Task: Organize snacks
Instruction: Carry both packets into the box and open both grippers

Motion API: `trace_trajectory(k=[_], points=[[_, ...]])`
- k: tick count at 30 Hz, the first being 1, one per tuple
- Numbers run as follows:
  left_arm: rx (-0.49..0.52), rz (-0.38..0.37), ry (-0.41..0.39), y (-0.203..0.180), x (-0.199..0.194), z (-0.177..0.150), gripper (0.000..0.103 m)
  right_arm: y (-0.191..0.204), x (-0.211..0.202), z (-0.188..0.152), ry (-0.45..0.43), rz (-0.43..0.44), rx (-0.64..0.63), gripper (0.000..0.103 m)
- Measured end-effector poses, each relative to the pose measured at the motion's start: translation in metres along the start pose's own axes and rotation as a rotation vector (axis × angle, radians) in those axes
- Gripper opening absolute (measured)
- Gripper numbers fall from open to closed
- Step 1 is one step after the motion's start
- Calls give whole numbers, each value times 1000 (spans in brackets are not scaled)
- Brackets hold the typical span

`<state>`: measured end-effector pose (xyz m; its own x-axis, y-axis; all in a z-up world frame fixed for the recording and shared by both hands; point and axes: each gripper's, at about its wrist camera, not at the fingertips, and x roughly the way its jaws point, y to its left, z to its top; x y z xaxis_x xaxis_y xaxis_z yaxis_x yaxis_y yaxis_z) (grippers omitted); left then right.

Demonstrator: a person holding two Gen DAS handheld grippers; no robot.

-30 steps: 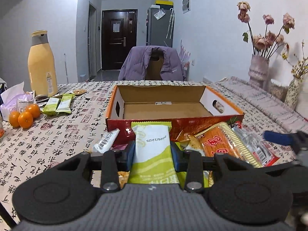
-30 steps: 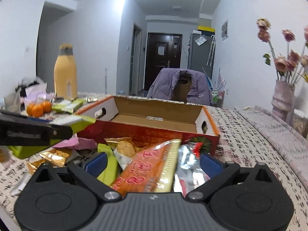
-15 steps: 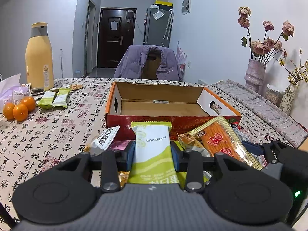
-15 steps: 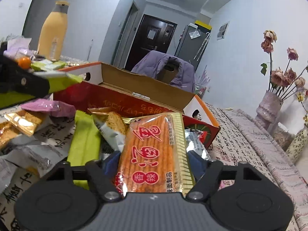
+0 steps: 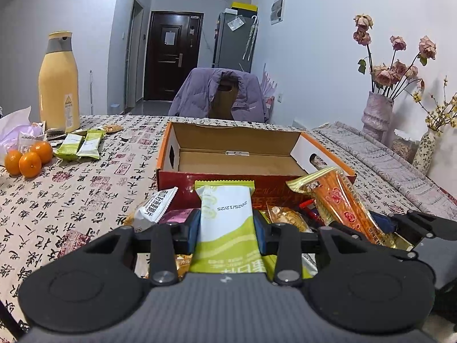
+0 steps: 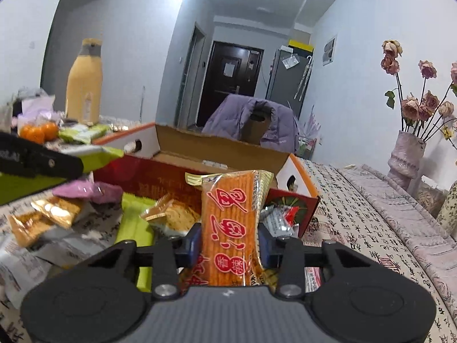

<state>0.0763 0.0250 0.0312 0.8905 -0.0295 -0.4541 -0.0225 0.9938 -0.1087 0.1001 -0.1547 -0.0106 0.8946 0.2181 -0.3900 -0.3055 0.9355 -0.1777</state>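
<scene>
Orange crinkly biscuit packet with red characters [image 6: 228, 223] sits between the blue pads of the right gripper [image 6: 228, 245], long axis running away from the camera toward the open cardboard box with red-orange outer walls [image 6: 217, 154], far end tipped up. Jaws are closing on it, pads touching both long edges. From the left wrist view the same packet [image 5: 342, 205] slants up and leftward over the snack pile.

Green-and-white flat snack packet with a printed date [image 5: 225, 223] is clamped in the left gripper [image 5: 225, 228], long axis also pointing at the box [image 5: 237, 143], held roughly level (date text reads upside down).

Box is just beyond both packets, lid flaps up, interior bare. Between grippers and box lies a loose heap: white sachet [image 5: 155, 205], pink wrapper [image 6: 85, 190], gold-wrapped biscuits [image 6: 54, 213], lime-green packet [image 6: 134, 223], silver wrapper [image 6: 278, 220].

Further left on the calligraphy-print tablecloth [image 5: 57, 200]: two green packets [image 5: 80, 144], three oranges [image 5: 28, 160], tall yellow bottle [image 5: 58, 85]. Vase of dried roses [image 5: 377, 111] at right.
</scene>
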Motion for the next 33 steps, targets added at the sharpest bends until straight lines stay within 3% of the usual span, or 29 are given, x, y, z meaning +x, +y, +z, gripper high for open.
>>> trace_trajectory(k=[12,20,26,33], points=[[25,20,-34,-9,14,41,38,-27,-7,40,-106,67,54,38],[34,37,-52,-15,47,90,38,-60,33,91,-117,102,124,38],[50,63,5,-18,91,123,38,-78,81,123,-62,117,152,38],[51,130,90,-15,151,136,38,-86,149,136,83,121,173,38]])
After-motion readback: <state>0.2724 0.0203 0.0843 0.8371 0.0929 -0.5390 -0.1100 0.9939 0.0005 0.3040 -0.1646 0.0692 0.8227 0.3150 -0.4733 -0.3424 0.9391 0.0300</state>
